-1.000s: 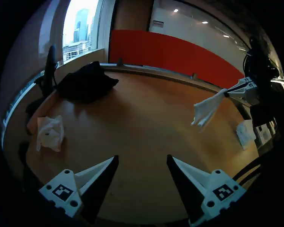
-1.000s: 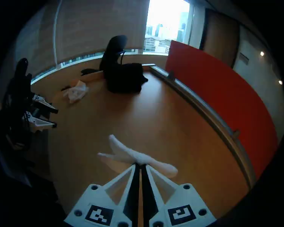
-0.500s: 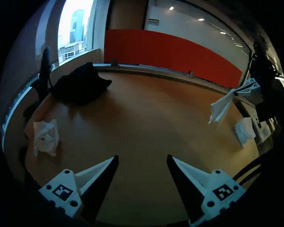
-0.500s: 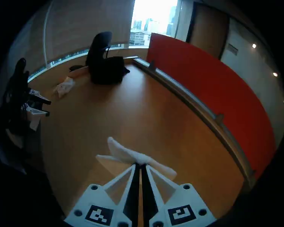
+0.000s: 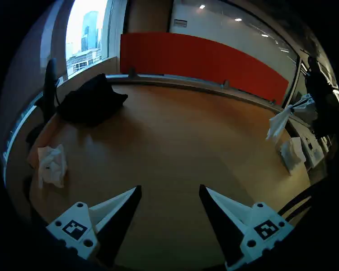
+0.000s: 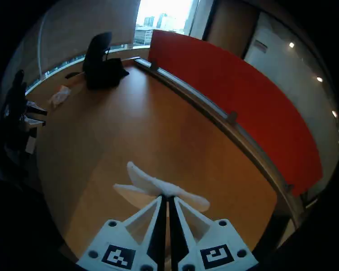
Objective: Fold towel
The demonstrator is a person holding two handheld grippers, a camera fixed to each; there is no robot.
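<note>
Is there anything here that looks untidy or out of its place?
Yes. The towel is bunched up and hangs in the air from the right gripper, whose jaws are shut on it; it is not spread on the table. A crumpled white cloth also lies near the table's edge.

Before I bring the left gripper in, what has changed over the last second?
The right gripper has carried the white towel away from the left gripper and the black bag; in the left gripper view it drifted right and shrank. Nothing taken or let go. Unchanged: right gripper shut on the towel, left gripper open and empty, crumpled cloth on the table.
</note>
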